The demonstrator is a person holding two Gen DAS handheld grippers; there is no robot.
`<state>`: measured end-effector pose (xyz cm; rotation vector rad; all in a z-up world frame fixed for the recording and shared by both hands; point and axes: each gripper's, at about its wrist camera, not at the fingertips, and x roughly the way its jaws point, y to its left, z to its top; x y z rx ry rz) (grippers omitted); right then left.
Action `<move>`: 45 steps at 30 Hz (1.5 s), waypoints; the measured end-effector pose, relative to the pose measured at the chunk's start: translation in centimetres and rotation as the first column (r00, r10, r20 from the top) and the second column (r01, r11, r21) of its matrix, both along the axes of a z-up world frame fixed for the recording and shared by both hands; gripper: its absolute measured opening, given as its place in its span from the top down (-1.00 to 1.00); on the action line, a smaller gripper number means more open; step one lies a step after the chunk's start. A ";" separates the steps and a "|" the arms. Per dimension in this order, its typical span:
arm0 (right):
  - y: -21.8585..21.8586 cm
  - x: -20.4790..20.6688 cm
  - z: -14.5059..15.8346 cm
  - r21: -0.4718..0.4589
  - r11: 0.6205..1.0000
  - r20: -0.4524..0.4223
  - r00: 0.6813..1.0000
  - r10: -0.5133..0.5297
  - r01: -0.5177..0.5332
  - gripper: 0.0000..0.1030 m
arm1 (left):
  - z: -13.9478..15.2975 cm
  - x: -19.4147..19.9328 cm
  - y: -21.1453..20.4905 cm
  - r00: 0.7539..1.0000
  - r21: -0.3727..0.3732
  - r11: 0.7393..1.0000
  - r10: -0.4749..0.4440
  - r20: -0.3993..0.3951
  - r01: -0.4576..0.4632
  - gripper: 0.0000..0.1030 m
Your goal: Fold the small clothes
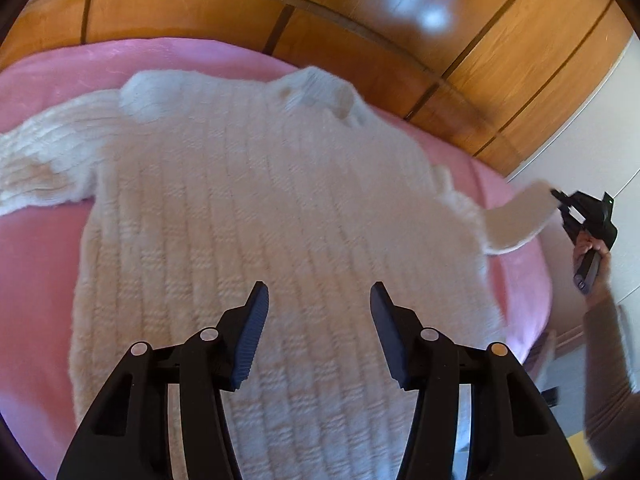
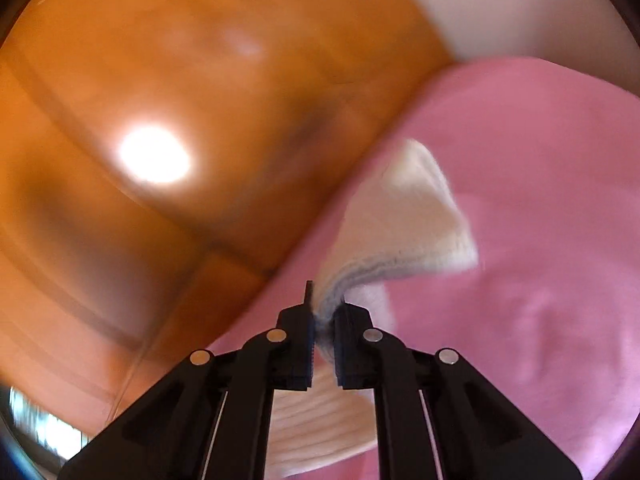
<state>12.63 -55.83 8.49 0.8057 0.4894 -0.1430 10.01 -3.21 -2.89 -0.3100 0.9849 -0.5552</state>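
Note:
A white knitted sweater (image 1: pixel 248 216) lies flat on a pink blanket (image 1: pixel 36 272), neck toward the far side, one sleeve spread out to the left (image 1: pixel 44 160). My left gripper (image 1: pixel 319 300) is open and empty just above the sweater's lower body. My right gripper (image 1: pixel 560 200) is at the far right, shut on the end of the other sleeve (image 1: pixel 516 220) and holding it lifted off the blanket. In the right wrist view the gripper (image 2: pixel 324 312) pinches the sleeve cuff (image 2: pixel 400 224), which hangs between the fingers.
A glossy wooden wardrobe (image 1: pixel 360 4) stands right behind the bed. A white wall (image 1: pixel 592 120) is at the right. The blanket's right edge (image 1: pixel 536 280) drops off near my right hand.

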 end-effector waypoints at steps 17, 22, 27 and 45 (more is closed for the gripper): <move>34.0 11.6 -5.2 -0.136 0.745 -0.173 0.756 0.631 -0.653 0.03 | 0.4 3.1 2.1 0.997 -0.178 0.982 0.066 -0.032 -0.070 -0.23; 30.7 7.7 -5.7 -0.124 0.782 -0.158 0.791 0.592 -0.610 -0.13 | 0.0 5.5 1.3 0.997 -0.176 0.982 0.066 -0.048 -0.074 -0.23; 24.9 2.5 -7.3 -0.093 0.856 -0.199 0.852 0.485 -0.509 -0.28 | -2.1 9.2 0.2 0.989 -0.104 0.988 0.100 -0.113 -0.112 -0.23; 22.8 6.6 -11.4 -0.215 0.892 -0.363 0.880 0.305 -0.397 -0.35 | -2.0 14.4 -1.7 0.985 0.141 0.975 0.173 -0.004 -0.170 0.57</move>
